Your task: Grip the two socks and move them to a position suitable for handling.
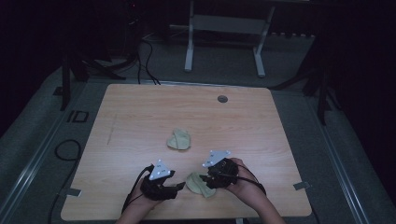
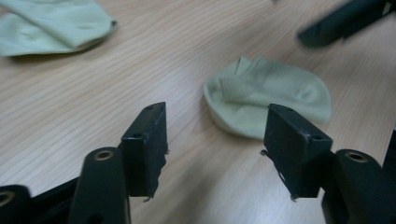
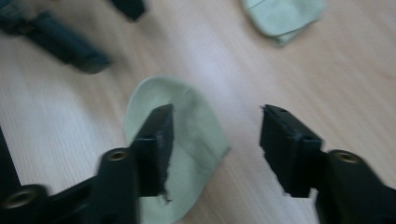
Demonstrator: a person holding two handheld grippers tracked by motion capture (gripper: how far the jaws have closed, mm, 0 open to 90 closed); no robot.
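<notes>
Near sock (image 1: 200, 183): flat on the surface's front edge, between both tools.
Left tool (image 1: 180, 186): at its 9 o'clock, released, nothing gripped.
Right tool (image 1: 205, 179): at its 3 o'clock, released above it.
Far sock (image 1: 179, 139): at 11 o'clock, well apart.
Surface (image 1: 140, 116): pale wood.
Room: dark, cables on the floor.

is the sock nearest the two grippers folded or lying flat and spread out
Folded. In the left gripper view the near sock is doubled over, its ribbed cuff lying on top of the foot part, making a short rounded bundle on the table.
</notes>
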